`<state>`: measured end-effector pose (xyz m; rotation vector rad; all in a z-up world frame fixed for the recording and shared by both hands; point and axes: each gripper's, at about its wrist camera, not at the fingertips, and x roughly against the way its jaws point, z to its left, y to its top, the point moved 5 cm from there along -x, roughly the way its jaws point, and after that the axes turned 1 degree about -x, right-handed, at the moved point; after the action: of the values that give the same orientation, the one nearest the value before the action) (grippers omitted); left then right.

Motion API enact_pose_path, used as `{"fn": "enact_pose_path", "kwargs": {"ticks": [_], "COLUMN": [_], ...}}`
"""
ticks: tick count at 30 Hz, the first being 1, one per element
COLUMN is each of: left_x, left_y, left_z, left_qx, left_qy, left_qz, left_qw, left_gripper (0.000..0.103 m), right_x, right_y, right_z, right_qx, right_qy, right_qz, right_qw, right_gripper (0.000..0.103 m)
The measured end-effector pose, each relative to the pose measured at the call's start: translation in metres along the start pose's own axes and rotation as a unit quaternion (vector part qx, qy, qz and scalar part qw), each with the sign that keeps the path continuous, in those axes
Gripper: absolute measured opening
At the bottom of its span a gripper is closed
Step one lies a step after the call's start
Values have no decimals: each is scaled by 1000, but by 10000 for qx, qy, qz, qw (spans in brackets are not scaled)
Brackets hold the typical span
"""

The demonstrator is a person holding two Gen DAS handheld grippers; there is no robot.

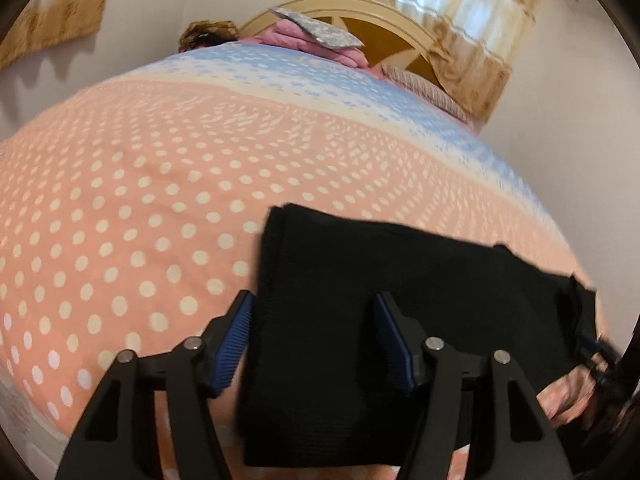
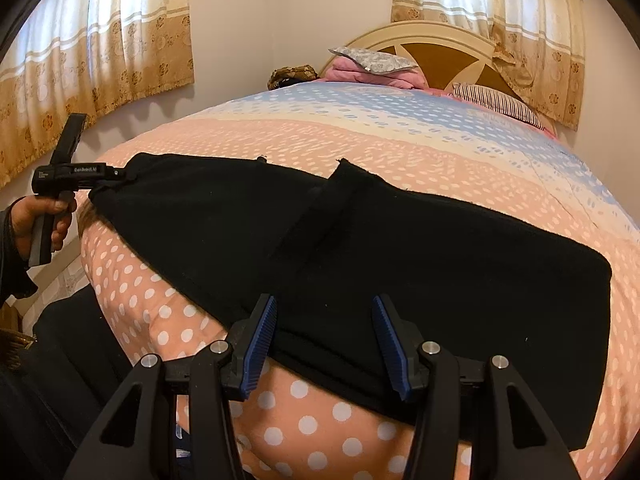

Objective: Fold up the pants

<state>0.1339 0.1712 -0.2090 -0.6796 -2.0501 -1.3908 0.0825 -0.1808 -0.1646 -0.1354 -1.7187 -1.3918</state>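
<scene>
The black pants [image 2: 360, 248] lie flat across the near part of the pink polka-dot bedspread [image 2: 360, 140], folded lengthwise. My right gripper [image 2: 324, 320] is open, its blue pads [image 2: 260, 340] on either side of the near edge of the pants. My left gripper [image 1: 314, 320] is open too, with the left end of the pants [image 1: 360, 300] lying between its fingers. In the right wrist view the left gripper [image 2: 108, 180] shows at the far left end of the pants, held by a hand.
The bedspread [image 1: 140, 220] covers the whole bed. Pillows and a pink blanket [image 2: 372, 66] pile at the cream headboard [image 2: 440, 36]. Curtains [image 2: 100, 40] hang at left and right. The bed's near edge drops to the floor at lower left.
</scene>
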Motion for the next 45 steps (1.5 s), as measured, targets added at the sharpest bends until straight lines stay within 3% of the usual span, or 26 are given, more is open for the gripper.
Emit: {"fn": "enact_pose_path", "kwargs": {"ticks": [6,10,12,14,15,16,25,32,38,45], "left_x": [-11,-3,-2,-2,-1,0,7,38,73,97], "left_y": [-5,-2,-2,-3,-3,-3,-1,18,31,47], "left_z": [-10,-6,-5,-5,-6,-8,-12,-27,-72,-149], "left_qx": [-457,-348,-248,-191,-158,-117,-281,-300,-605,-1127], "left_qy": [317,102,-25,-147,-253,-371,-241,-599,-1077,-1694], "left_qz": [65,53,54,65,66,71,-30,-369,-664,-767], "left_qw": [9984,9993,9997,9997,9995,9992,9993,9971,9901,9761], "left_gripper": [62,43,39,32,24,23,22,22,22,22], "right_x": [0,4,0,-1,-2,-1,4,3,16,30], "right_y": [-1,1,-1,-3,-3,-3,0,1,7,8], "right_z": [0,-5,-7,-5,-2,-1,-7,-2,-15,-41], "right_qx": [15,-197,-233,-98,28,120,-142,32,-176,-422], "right_qy": [-35,88,93,17,-66,-123,54,-235,-564,-917], "right_qz": [-30,-118,-52,-53,-39,-48,-155,13,-40,23], "right_qw": [10000,9997,9997,9999,10000,9998,9998,9997,9982,9949], "right_gripper": [52,52,52,52,52,52,52,52,53,53]}}
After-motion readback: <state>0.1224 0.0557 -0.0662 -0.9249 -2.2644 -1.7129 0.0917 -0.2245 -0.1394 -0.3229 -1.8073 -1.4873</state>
